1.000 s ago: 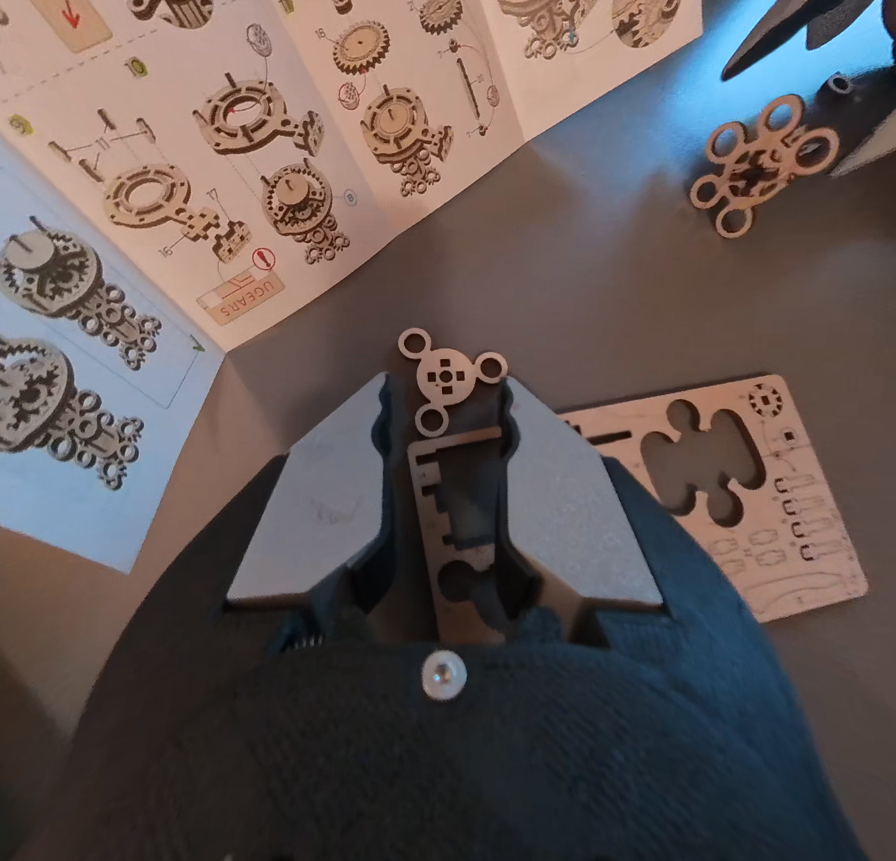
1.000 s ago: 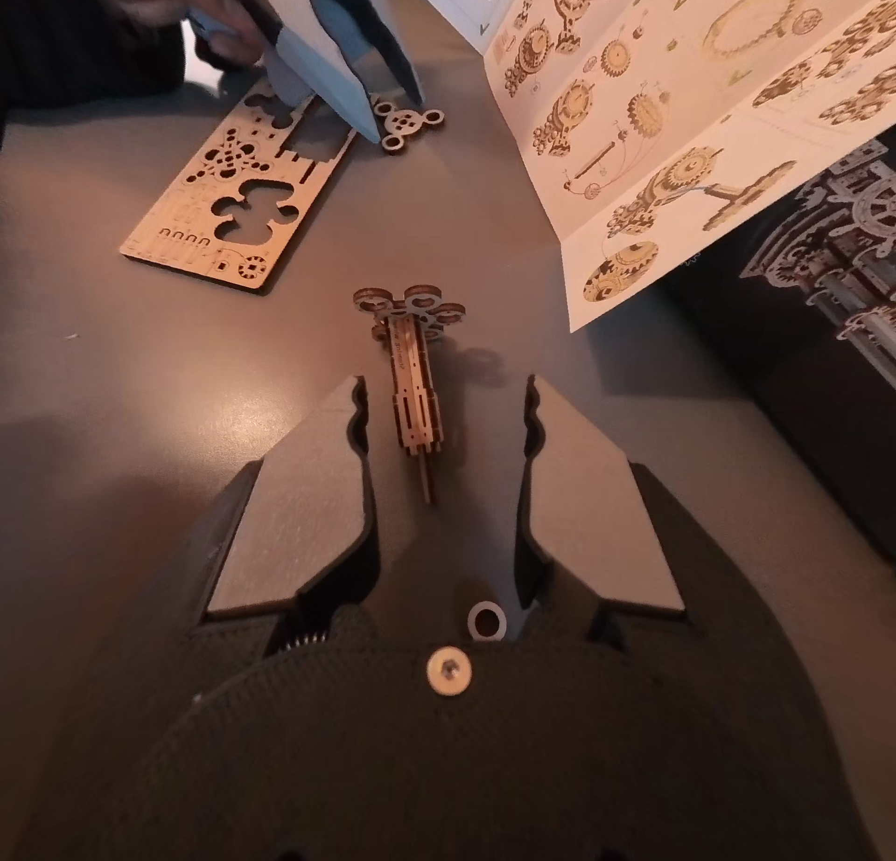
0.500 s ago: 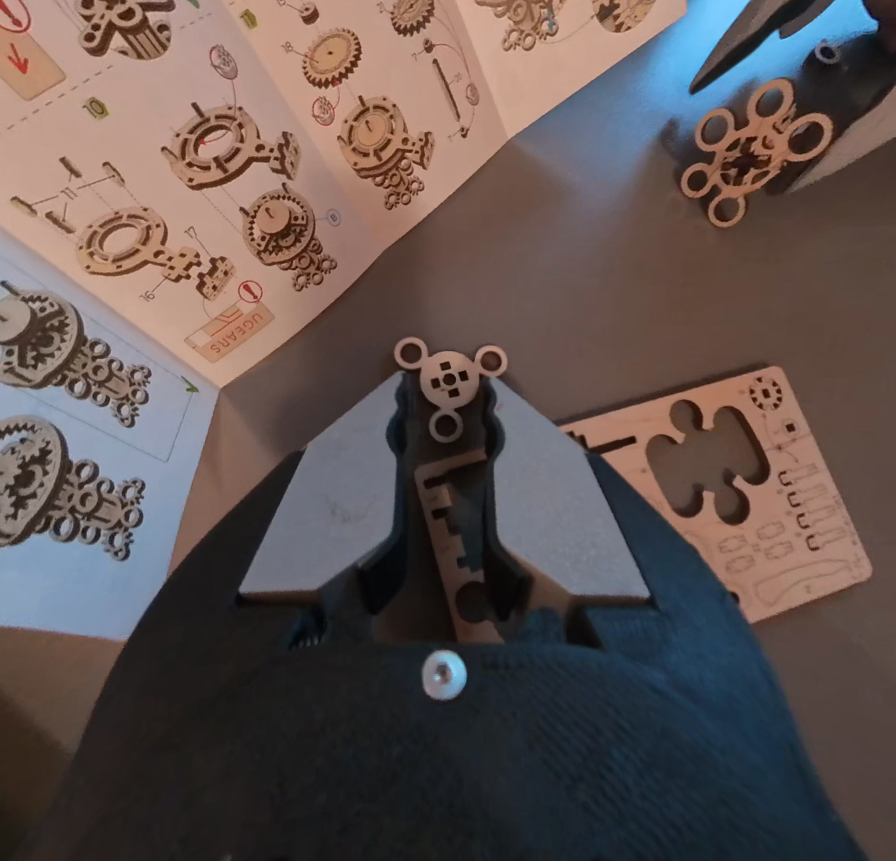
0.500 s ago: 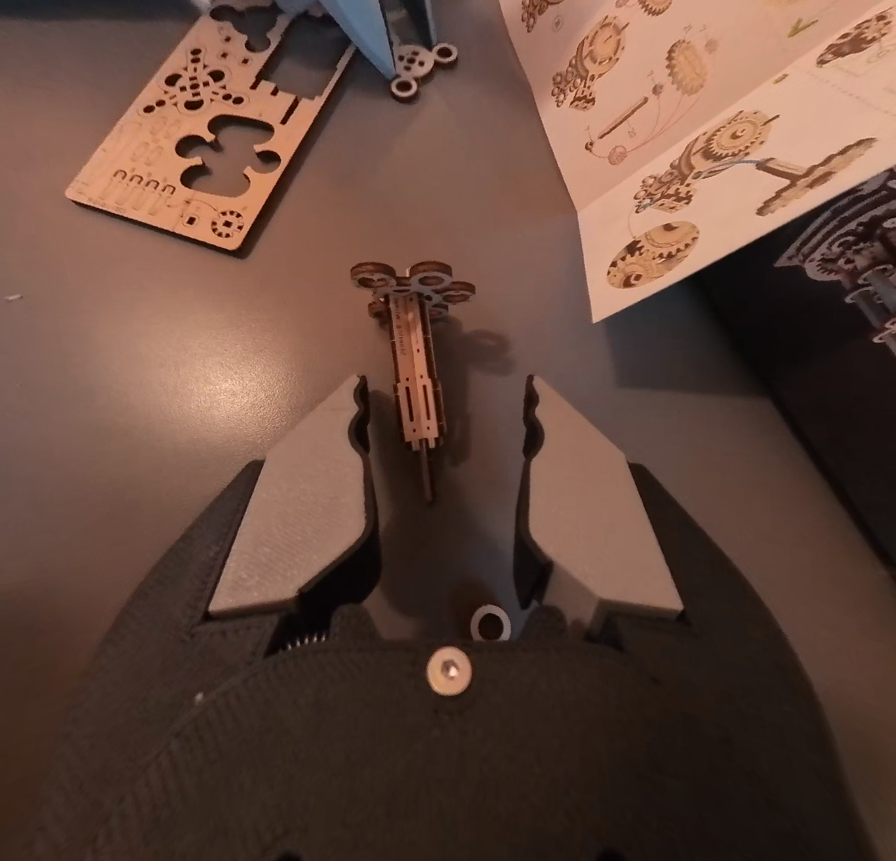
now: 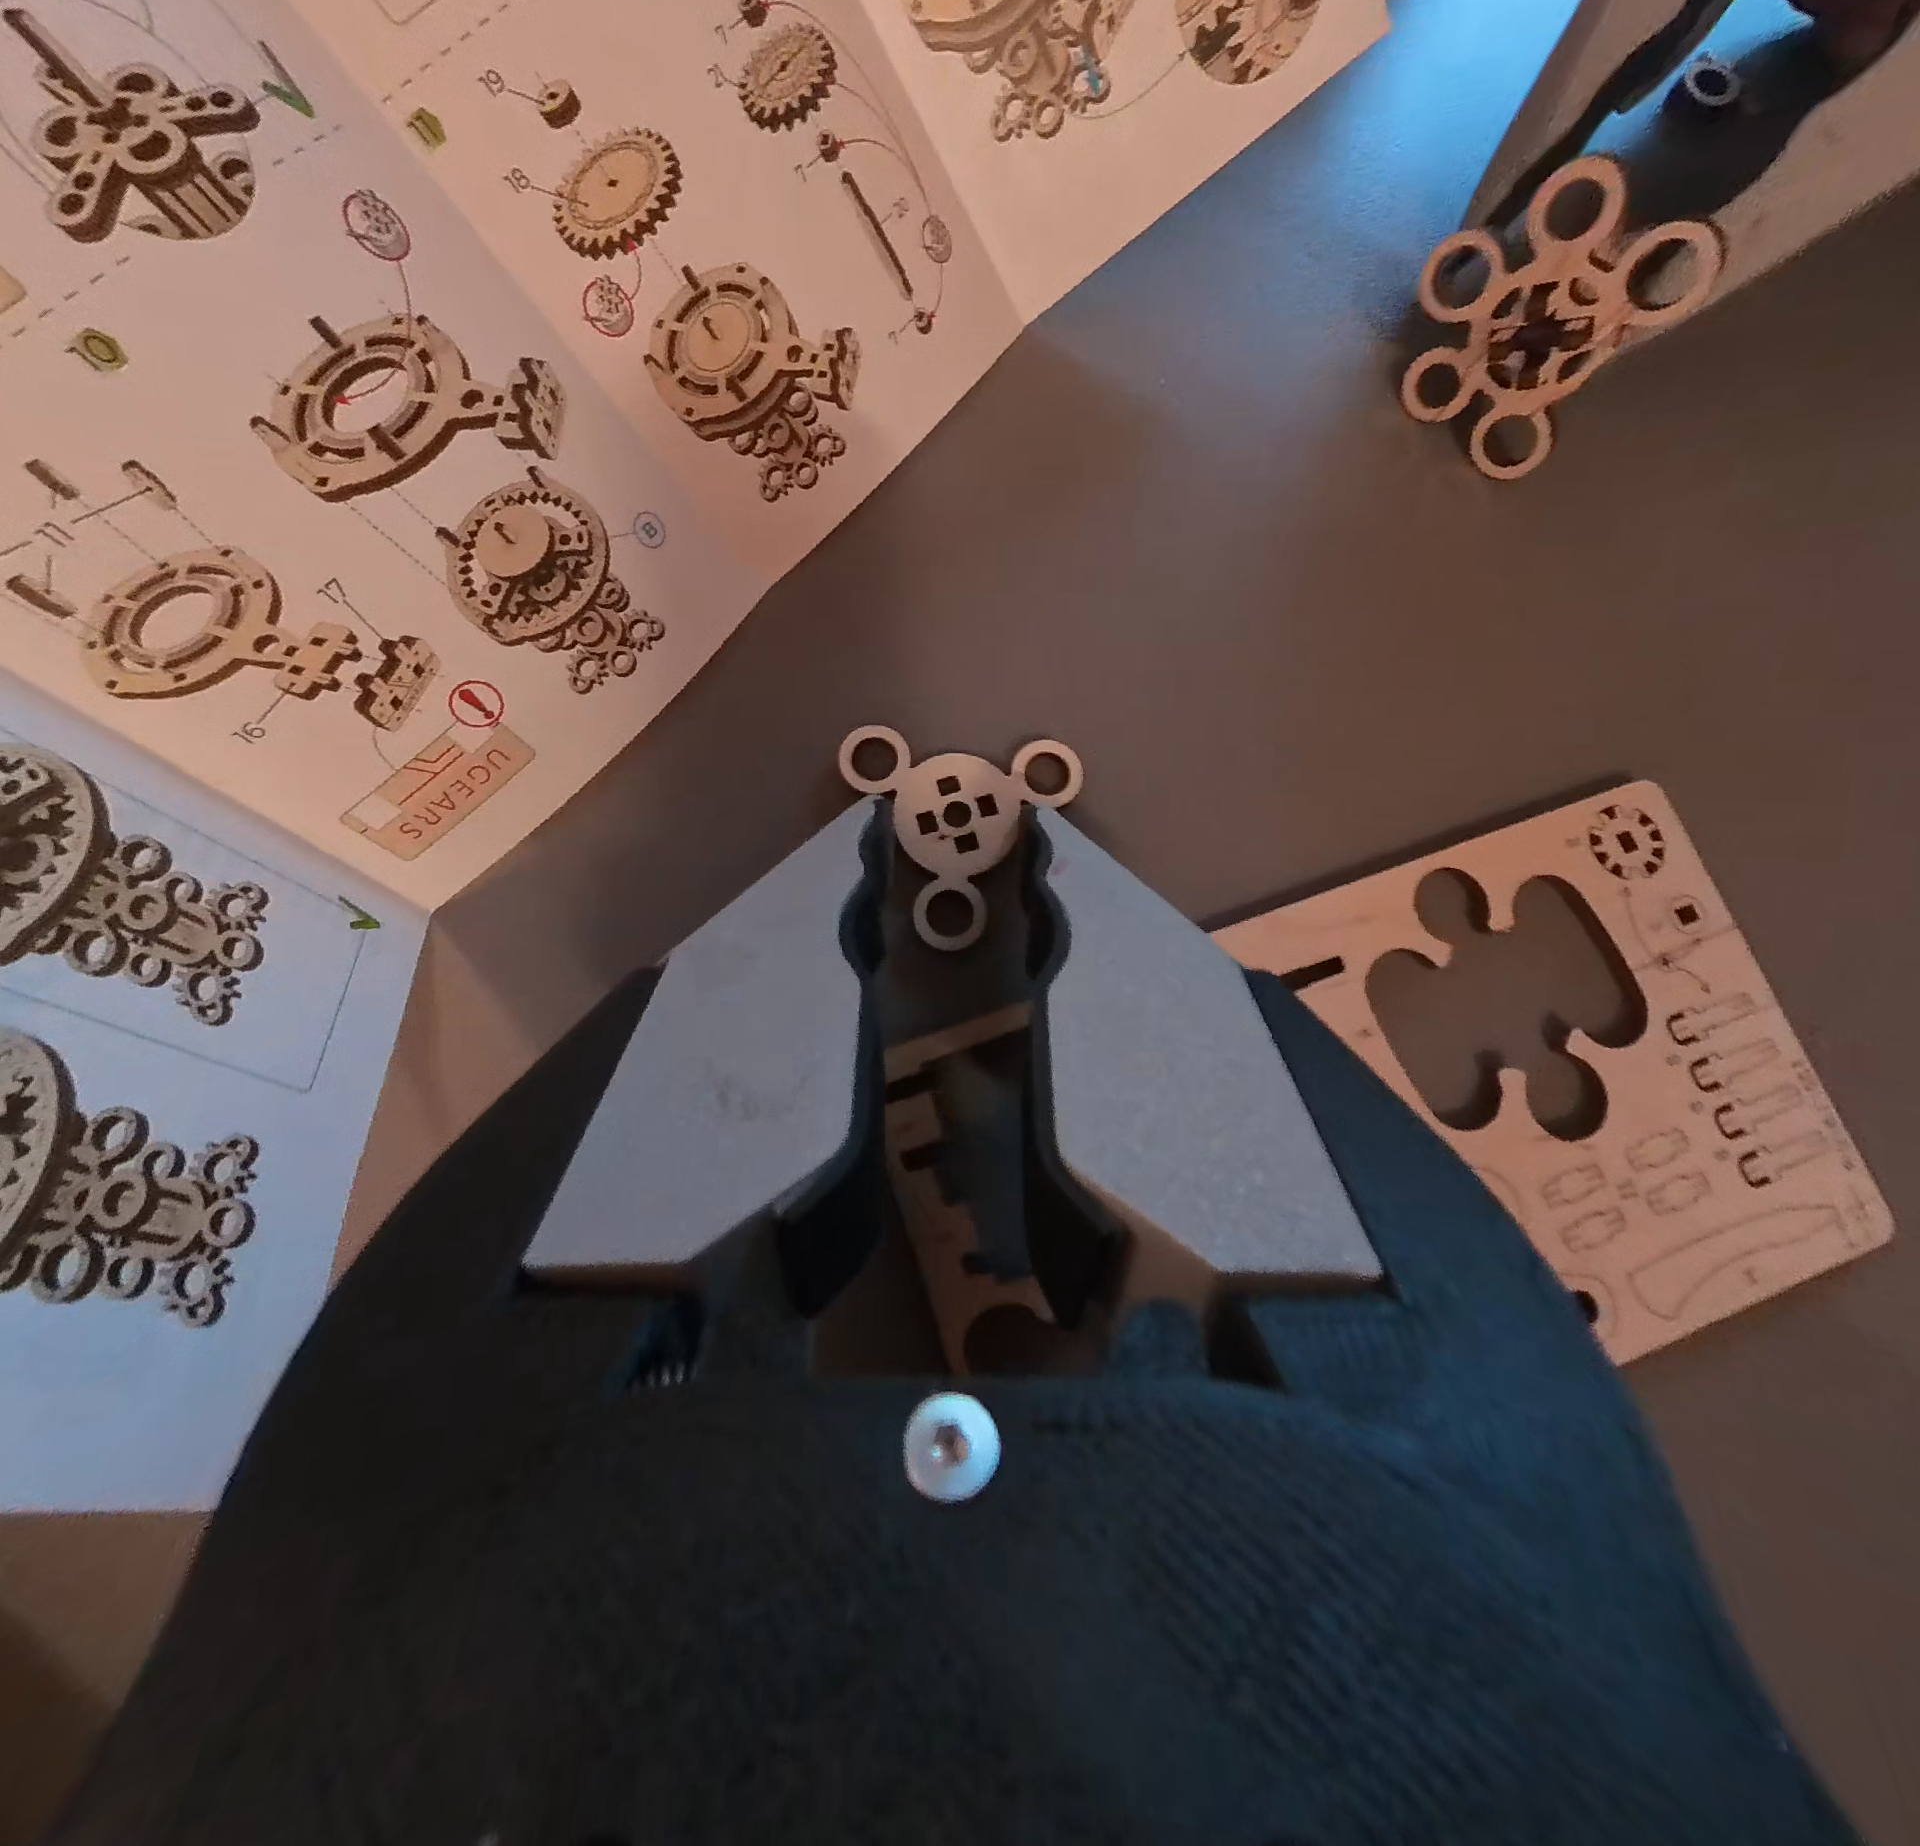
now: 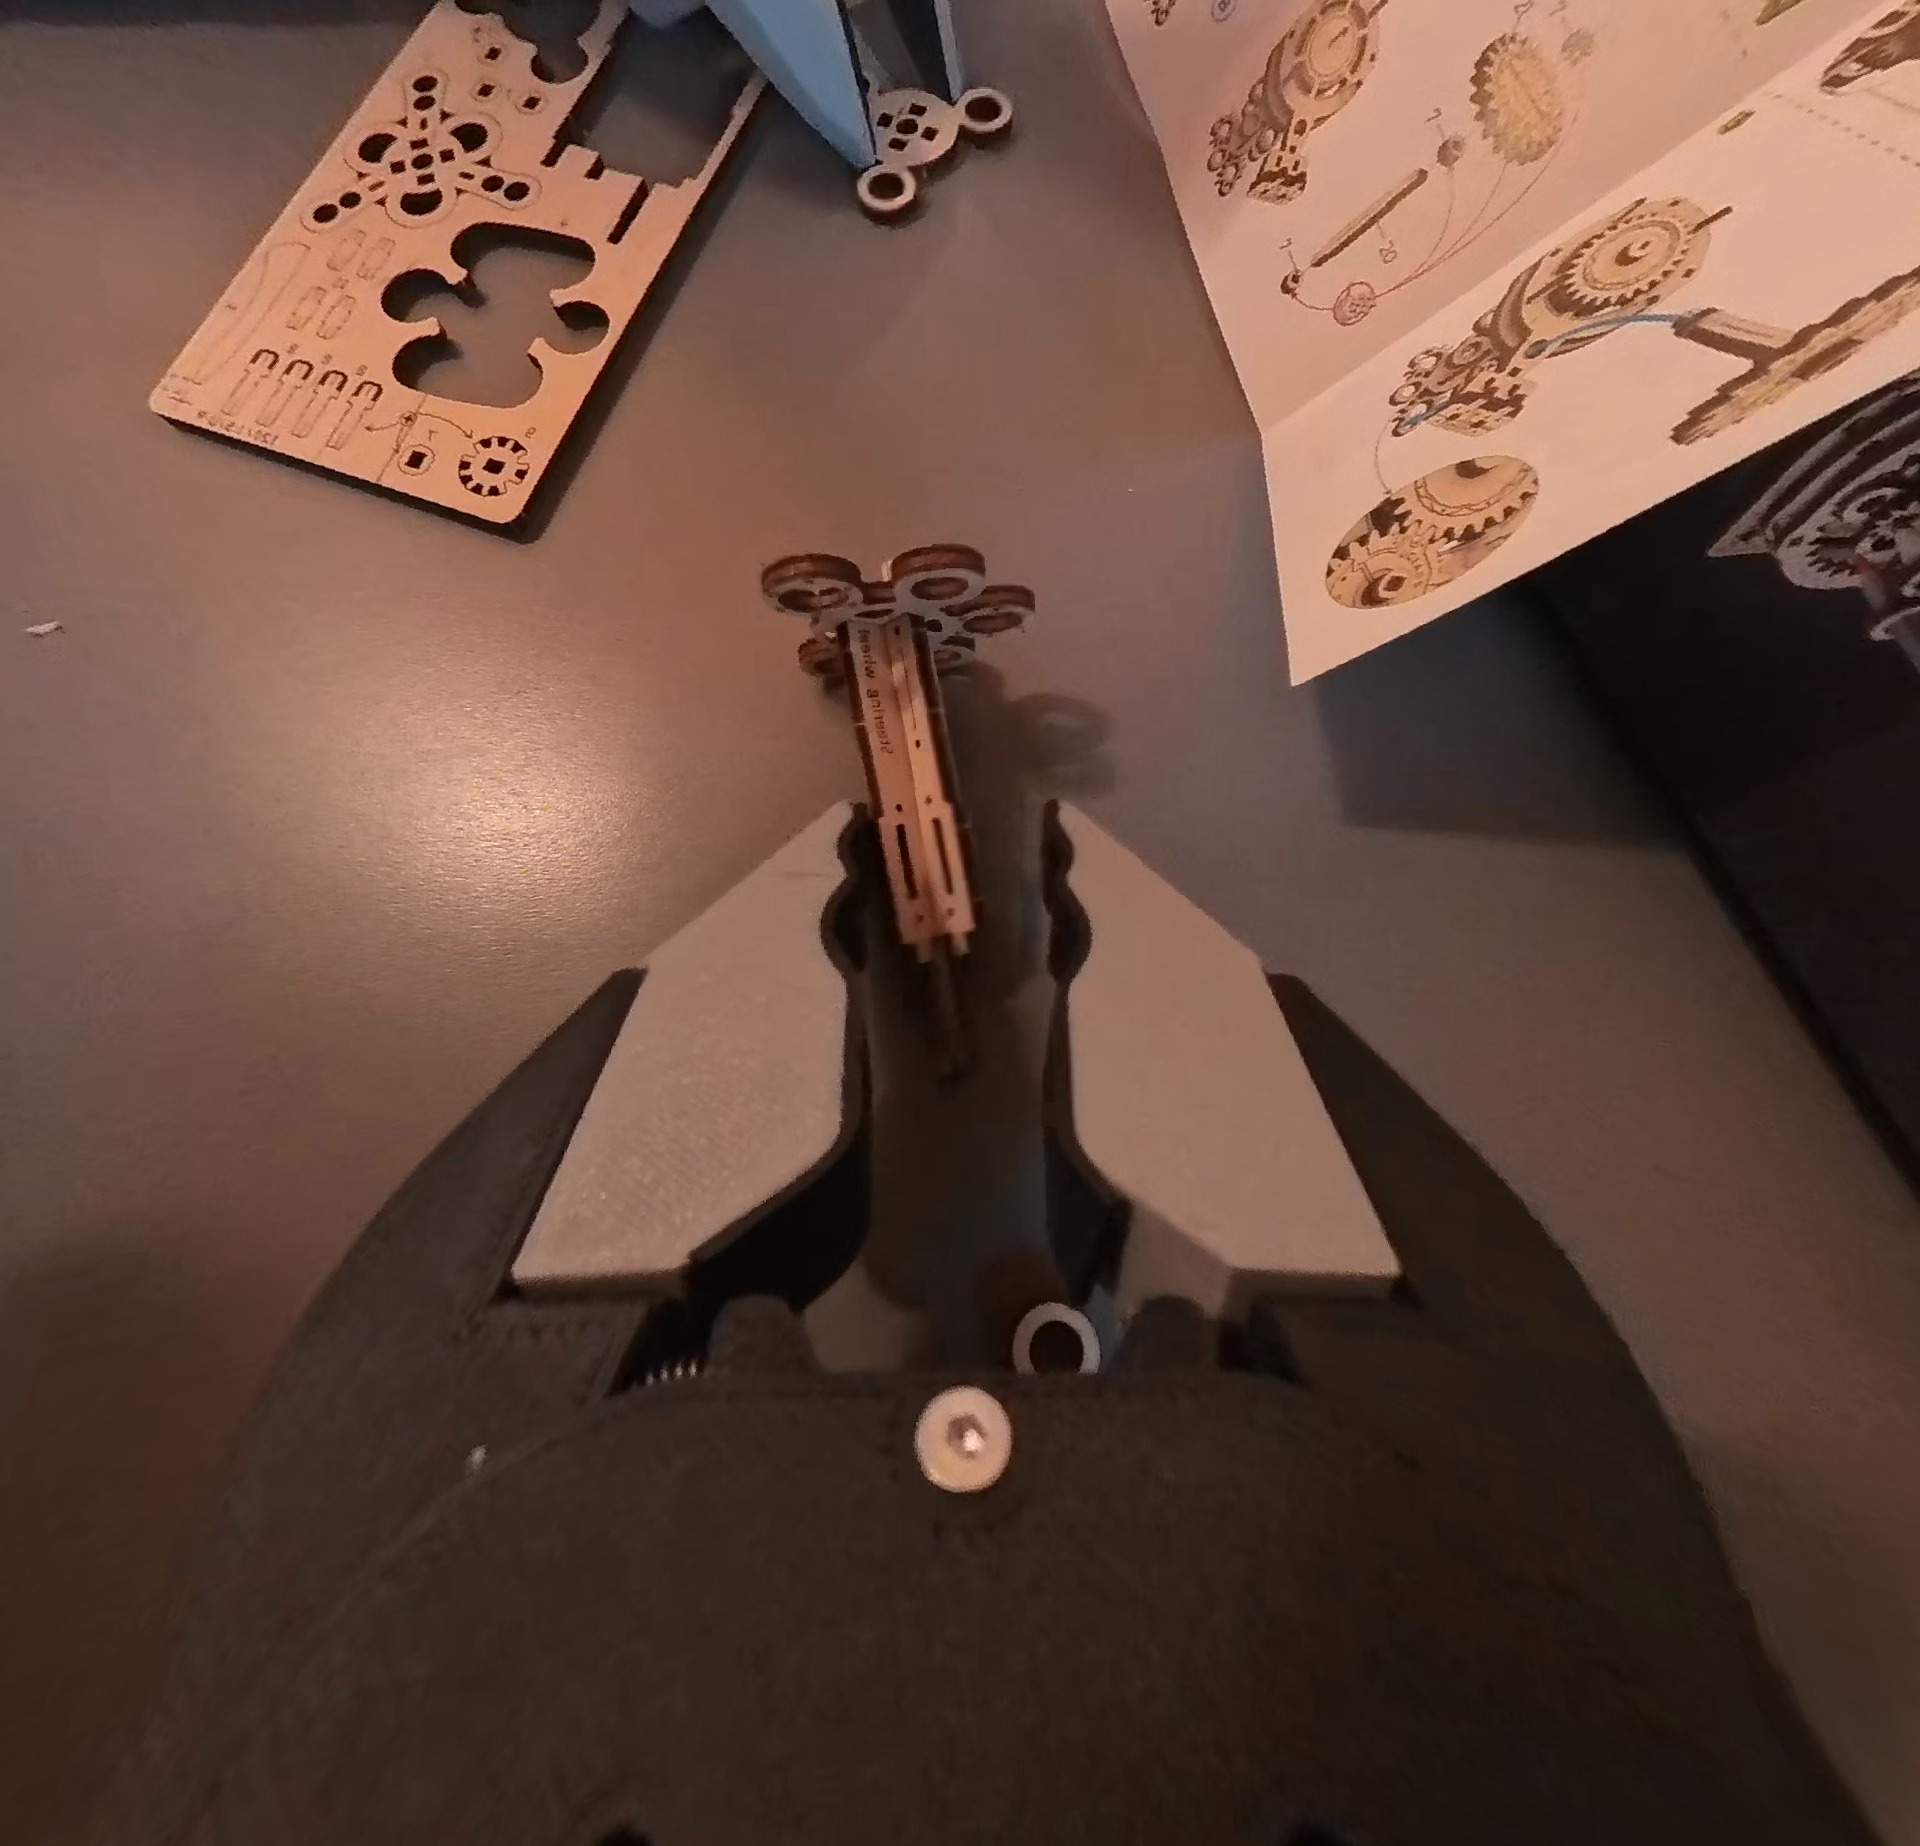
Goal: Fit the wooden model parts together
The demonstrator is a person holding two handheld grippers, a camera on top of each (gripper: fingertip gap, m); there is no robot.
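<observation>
My right gripper (image 6: 951,840) is low over the grey table (image 6: 520,809). Its two grey fingers (image 6: 748,1017) sit on each side of a little wooden model piece (image 6: 920,747), but I cannot tell if they touch it. The piece has a long stem and a flowery top made of rings. Far up on the left lies a flat wooden sheet (image 6: 416,258) with shapes cut out. Near it, my left gripper (image 6: 894,82) pinches a small round wooden part (image 6: 920,139) with three loops. A paper guide (image 6: 1558,238) with pictures lies at the top right.
</observation>
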